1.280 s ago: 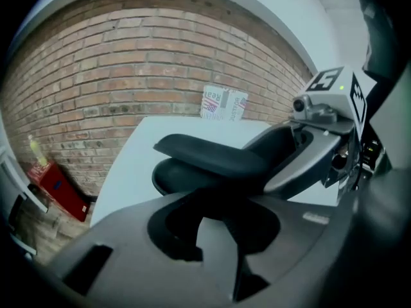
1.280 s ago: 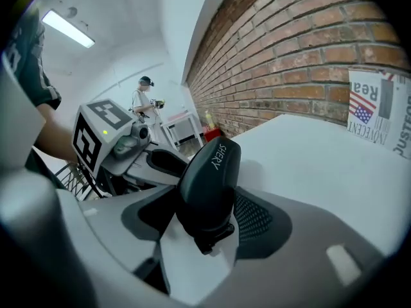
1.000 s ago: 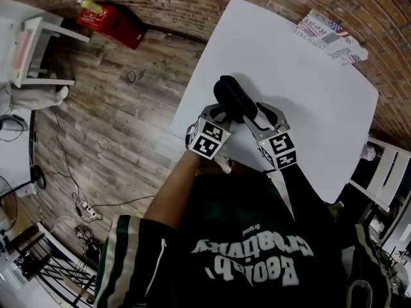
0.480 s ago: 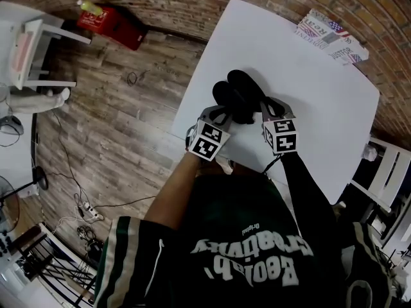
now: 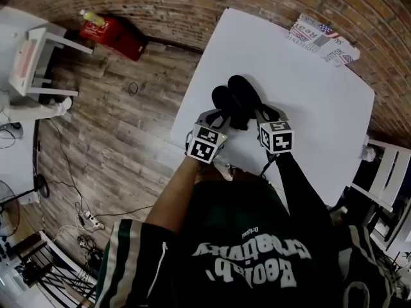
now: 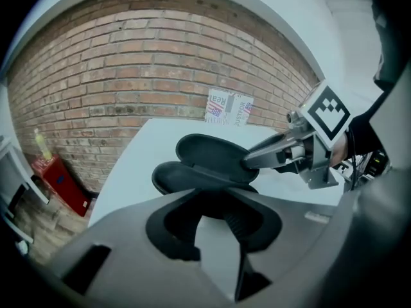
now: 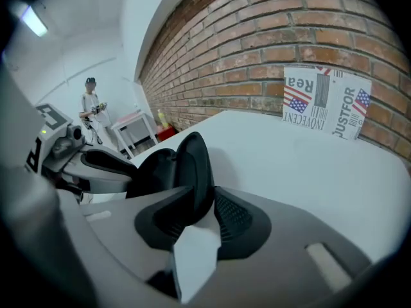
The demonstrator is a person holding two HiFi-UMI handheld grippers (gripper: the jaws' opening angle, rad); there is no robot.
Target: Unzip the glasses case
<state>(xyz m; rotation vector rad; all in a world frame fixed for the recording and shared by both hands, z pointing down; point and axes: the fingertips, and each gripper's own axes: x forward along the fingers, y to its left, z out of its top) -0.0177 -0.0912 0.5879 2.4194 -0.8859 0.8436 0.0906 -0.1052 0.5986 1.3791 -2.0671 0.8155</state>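
Observation:
The black glasses case (image 5: 232,100) lies open on the white table (image 5: 308,108), its two shells spread in a V. My left gripper (image 5: 221,116) has the lower shell (image 6: 192,175) between its jaws, which are opening. My right gripper (image 5: 260,113) has the raised lid (image 7: 192,162) between its jaws, and these are opening too. In the left gripper view the right gripper (image 6: 282,153) reaches the lid (image 6: 212,151) from the right. The left gripper (image 7: 96,165) shows at the left of the right gripper view. The zipper is hidden.
A printed flag-patterned box (image 5: 321,36) stands at the table's far corner by the brick wall. The table's near left edge is close to my hands. On the wooden floor sit a red box (image 5: 112,31) and white furniture (image 5: 35,56). A person (image 7: 90,108) stands far off.
The case has gone from one closed shape to two spread shells. My right gripper moved up and left onto the lid. The left gripper has stayed at the lower shell.

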